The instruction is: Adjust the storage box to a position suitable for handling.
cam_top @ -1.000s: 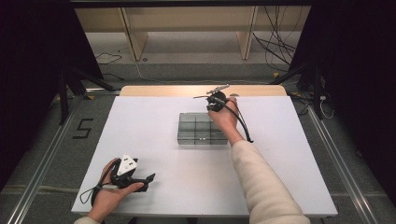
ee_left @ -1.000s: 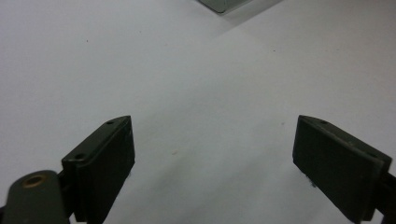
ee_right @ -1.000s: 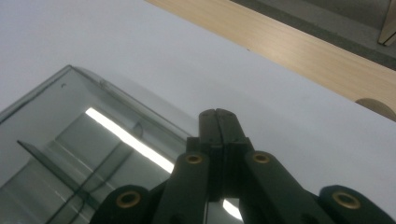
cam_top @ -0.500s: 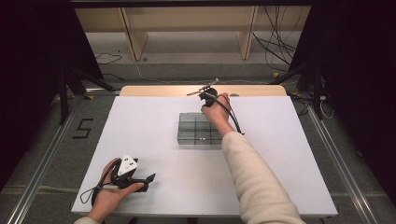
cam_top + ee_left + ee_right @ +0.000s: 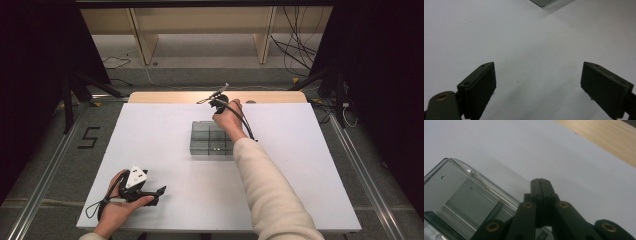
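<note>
1. White and flat, the large rectangular tabletop [image 5: 150, 150] carried everything, with a strip of pale wood [image 5: 165, 97] along its far edge; its bare surface left both hands room to work.
2. Clear plastic formed the rectangular compartment box [image 5: 211, 138], which sat a little beyond the tabletop's middle. It lay flat and square to the edges, probably so its cells could be reached from above. In the right gripper view its rounded transparent corner [image 5: 461, 192] was cut off by the frame, and I could not tell whether the cells held anything.
3. Cream-sleeved, the person's right arm [image 5: 265, 185] stretched forward past the box's right side, carrying the right tool [image 5: 214, 99] to the box's far edge, just short of the wood strip. Its jaws were pressed together with nothing between them, perhaps to poke or nudge the rim; whether the tips touched the box was hard to make out.
4. Black with a grey three-cornered plate, the left tool [image 5: 161, 190] rested near the tabletop's near left corner, well apart from the box, seemingly waiting. Its jaws stood wide apart over bare white surface, holding nothing.
</note>
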Demonstrator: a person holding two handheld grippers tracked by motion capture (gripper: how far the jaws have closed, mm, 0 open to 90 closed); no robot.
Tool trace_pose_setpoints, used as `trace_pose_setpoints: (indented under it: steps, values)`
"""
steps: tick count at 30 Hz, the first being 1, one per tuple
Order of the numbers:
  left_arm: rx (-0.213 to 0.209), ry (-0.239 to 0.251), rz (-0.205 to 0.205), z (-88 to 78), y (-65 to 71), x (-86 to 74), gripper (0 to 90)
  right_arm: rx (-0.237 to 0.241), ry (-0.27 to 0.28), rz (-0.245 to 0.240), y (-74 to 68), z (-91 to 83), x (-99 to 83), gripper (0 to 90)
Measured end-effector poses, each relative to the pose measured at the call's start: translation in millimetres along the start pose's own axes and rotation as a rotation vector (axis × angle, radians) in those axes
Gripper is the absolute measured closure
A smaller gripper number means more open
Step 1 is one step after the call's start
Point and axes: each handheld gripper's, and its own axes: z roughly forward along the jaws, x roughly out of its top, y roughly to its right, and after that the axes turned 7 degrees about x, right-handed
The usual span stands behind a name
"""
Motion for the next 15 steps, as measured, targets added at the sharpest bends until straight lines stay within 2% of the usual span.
trace_pose_setpoints:
  steps: [6, 12, 15]
  values:
    - [-0.001, -0.003, -0.002, -0.2, -0.2, 0.0, 12.7, 0.016, -0.031, -0.026, -3.1, 1.9, -2.2, 90.0]
    - [-0.001, 0.0, -0.003, -0.7, 0.8, 0.0, 12.8, 0.057, -0.076, -0.046, -14.1, -1.9, -6.2, 90.0]
    - [-0.001, 0.0, -0.001, -1.2, 1.3, 0.3, 13.0, 0.065, -0.088, -0.037, -18.5, -3.5, -8.0, 90.0]
